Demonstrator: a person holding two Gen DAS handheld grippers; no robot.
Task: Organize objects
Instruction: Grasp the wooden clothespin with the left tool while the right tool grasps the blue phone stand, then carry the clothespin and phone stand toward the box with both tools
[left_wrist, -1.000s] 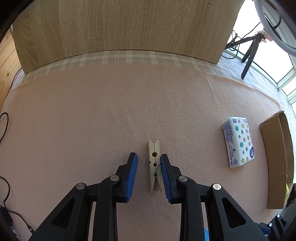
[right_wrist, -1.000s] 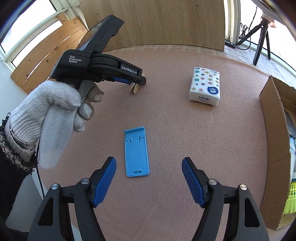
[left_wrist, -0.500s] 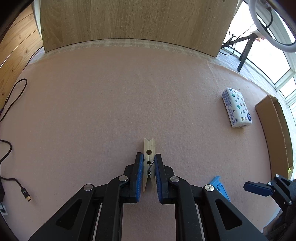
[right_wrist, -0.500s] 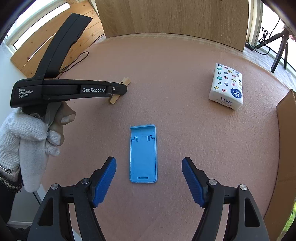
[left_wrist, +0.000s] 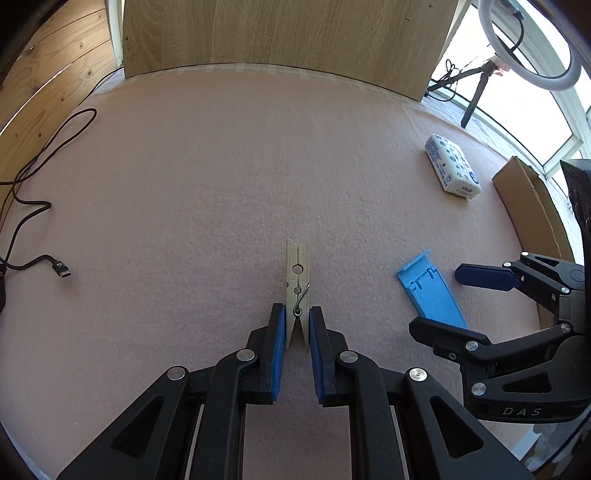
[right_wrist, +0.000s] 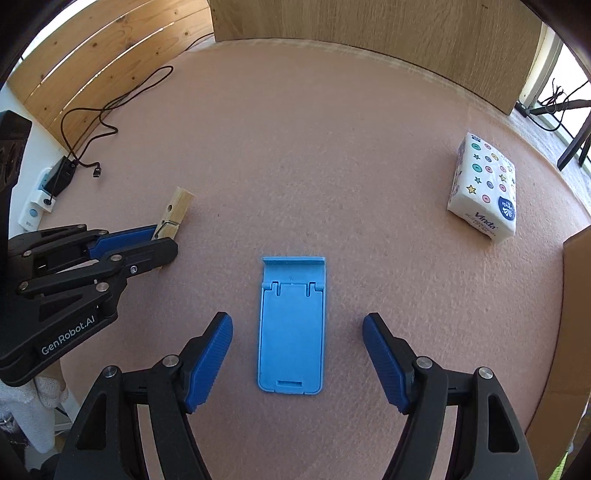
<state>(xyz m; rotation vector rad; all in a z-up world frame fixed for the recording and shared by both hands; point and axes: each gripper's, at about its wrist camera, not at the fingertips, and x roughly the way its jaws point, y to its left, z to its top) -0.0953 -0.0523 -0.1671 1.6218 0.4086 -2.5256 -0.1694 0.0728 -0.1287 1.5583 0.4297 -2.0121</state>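
Left gripper (left_wrist: 297, 325) jaws pinching a wooden clothespin (left_wrist: 297, 280) by its tail. Right gripper (right_wrist: 297, 354) jaws spread either side of a blue phone stand (right_wrist: 291, 325), flat on the pink desk (right_wrist: 314, 166). Beyond, right: tissue pack (right_wrist: 484, 186).

One wooden clothespin (left_wrist: 297, 291) is lying on the pink mat (left_wrist: 221, 184). One blue phone stand (right_wrist: 291, 325) is lying near the mat's near edge. One tissue pack (right_wrist: 484, 188) is sitting toward the right edge, beside one cardboard box (left_wrist: 532, 206). One black cable (left_wrist: 33, 206) is trailing over the left edge.
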